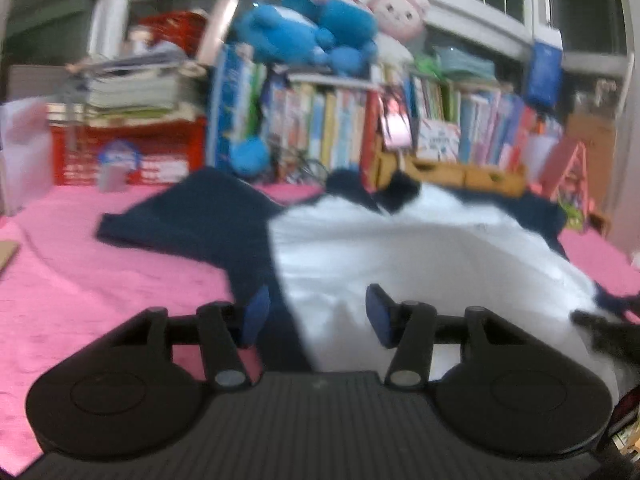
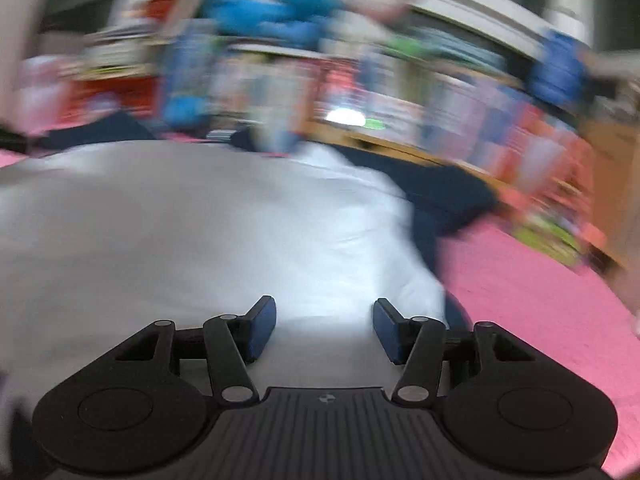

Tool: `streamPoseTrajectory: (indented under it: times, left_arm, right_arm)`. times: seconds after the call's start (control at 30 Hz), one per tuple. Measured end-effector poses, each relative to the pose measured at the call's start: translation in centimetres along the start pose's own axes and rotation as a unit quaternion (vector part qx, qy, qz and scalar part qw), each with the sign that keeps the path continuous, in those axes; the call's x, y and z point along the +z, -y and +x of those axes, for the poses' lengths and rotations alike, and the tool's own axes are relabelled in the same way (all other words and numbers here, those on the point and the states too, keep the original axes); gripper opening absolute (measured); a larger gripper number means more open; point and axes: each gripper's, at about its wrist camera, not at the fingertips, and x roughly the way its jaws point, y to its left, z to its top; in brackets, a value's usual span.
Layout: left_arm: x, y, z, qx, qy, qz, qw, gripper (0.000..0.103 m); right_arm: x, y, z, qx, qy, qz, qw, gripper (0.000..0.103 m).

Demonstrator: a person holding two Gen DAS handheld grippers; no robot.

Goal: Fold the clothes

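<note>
A white shirt with navy sleeves and collar (image 1: 400,248) lies spread on the pink cover (image 1: 100,280). Its left navy sleeve (image 1: 188,220) sticks out to the left. My left gripper (image 1: 318,314) hovers open over the seam where that sleeve meets the white body, nothing between its blue pads. In the right wrist view, which is blurred by motion, the white body (image 2: 200,232) fills the foreground and the right navy sleeve (image 2: 444,204) lies at its right. My right gripper (image 2: 324,330) is open above the shirt's lower right part, holding nothing.
Behind the shirt stands a row of books (image 1: 340,128) with blue plush toys (image 1: 304,32) and a pink one (image 1: 400,12) on top. A red crate (image 1: 132,152) with stacked papers stands at back left. Pink cover (image 2: 540,312) lies bare right of the shirt.
</note>
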Motion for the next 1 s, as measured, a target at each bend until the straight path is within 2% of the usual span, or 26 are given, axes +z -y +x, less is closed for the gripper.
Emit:
streamPoseTrajectory:
  times: [0.07,0.2,0.33,0.43,0.53,0.6,0.77,0.87,0.93,1.0]
  left_arm:
    - [-0.5,-0.5,-1.5,0.003,-0.004,0.001,1.0000,0.054]
    - [-2.5,-0.8,-4.3,0.005,-0.032,0.040,0.9987,0.058]
    - [-2.4,0.1,-4.7,-0.007,-0.018,0.043,0.9989,0.060]
    - [-1.0,1.4,-3.0,-0.023,-0.002,0.044,0.9988,0.060]
    - [-1.3,2.0,-1.0,-0.026,-0.018,0.050,0.9983,0.060]
    - [-1.5,2.3,0.3,-0.028,-0.029,0.054,0.9977,0.060]
    - [-2.0,3.3,3.5,-0.033,-0.057,0.064,0.9958,0.061]
    - [-2.3,3.8,5.4,-0.036,-0.073,0.070,0.9942,0.062]
    - [-2.5,4.2,6.7,-0.038,-0.084,0.074,0.9930,0.062]
    - [-2.9,4.1,6.6,-0.039,-0.078,0.076,0.9933,0.063]
  right_arm:
    - [0.0,0.3,1.2,-0.017,-0.003,-0.002,1.000,0.064]
    - [0.1,-0.4,2.0,-0.034,-0.003,-0.018,0.999,0.064]
    - [0.1,-1.6,0.6,-0.051,-0.004,-0.038,0.998,0.064]
    - [1.2,-3.6,-1.4,0.004,0.027,-0.067,0.997,0.066]
    - [3.1,-5.1,-2.1,0.099,0.032,-0.061,0.993,0.072]
    - [4.4,-5.2,-0.9,0.145,0.013,-0.038,0.989,0.072]
    - [6.2,-3.9,3.8,0.203,-0.054,0.023,0.977,0.072]
    - [4.8,-0.8,6.5,0.202,-0.097,0.067,0.972,0.069]
    - [4.4,0.8,7.0,0.153,-0.100,0.052,0.982,0.067]
    - [4.0,1.9,7.3,0.048,-0.098,0.019,0.994,0.072]
